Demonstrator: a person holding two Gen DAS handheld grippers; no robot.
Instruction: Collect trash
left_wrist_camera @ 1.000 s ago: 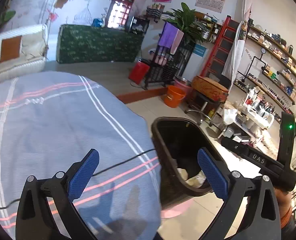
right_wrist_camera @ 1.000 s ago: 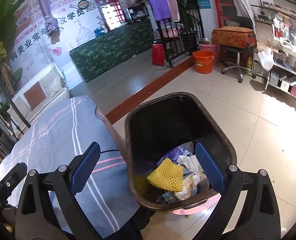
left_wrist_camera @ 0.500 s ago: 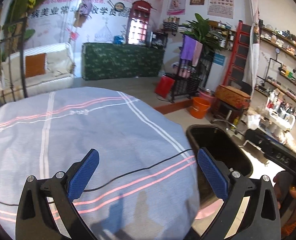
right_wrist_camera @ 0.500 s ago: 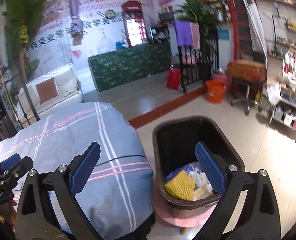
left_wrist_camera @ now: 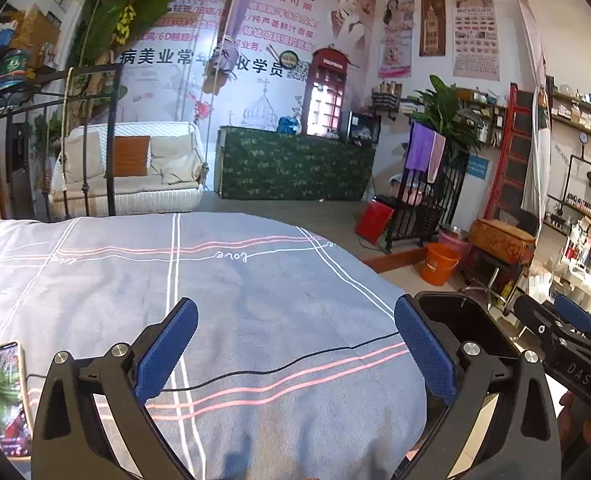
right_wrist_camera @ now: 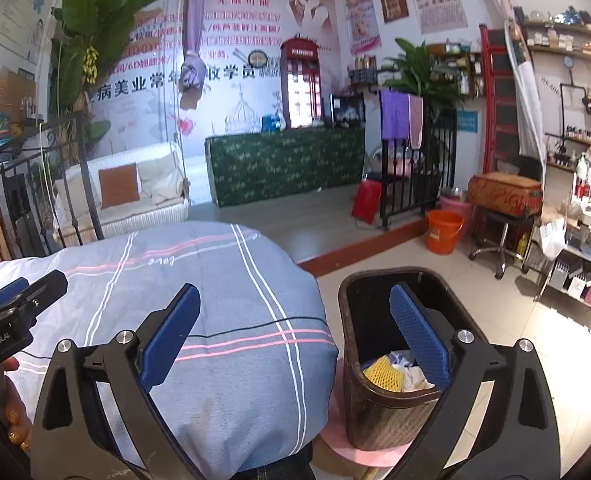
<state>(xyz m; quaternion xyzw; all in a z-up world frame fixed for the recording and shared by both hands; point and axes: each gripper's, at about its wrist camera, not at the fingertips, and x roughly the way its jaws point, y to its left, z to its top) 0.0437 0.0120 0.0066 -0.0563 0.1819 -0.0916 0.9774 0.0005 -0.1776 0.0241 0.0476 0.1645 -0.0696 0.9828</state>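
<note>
A dark brown trash bin [right_wrist_camera: 387,400] stands on a pink stool beside the bed; inside lie a yellow foam net [right_wrist_camera: 383,372] and crumpled white and purple wrappers. Its rim also shows in the left wrist view [left_wrist_camera: 467,300]. My right gripper [right_wrist_camera: 291,332] is open and empty, above the bed's corner and the bin's near edge. My left gripper [left_wrist_camera: 295,348] is open and empty over the grey striped bedsheet [left_wrist_camera: 235,280]. The right gripper also shows at the right of the left wrist view [left_wrist_camera: 567,340].
A phone [left_wrist_camera: 9,392] lies on the sheet at the left, with a thin black cable [left_wrist_camera: 275,368] running across it. An orange bucket [right_wrist_camera: 443,230], a stool with a patterned cushion [right_wrist_camera: 503,196] and product shelves [right_wrist_camera: 583,240] stand on the tiled floor.
Both grippers have pulled back and lifted away from the bin and turned left toward the bed. The phone has come into the left wrist view. Both stay open.
</note>
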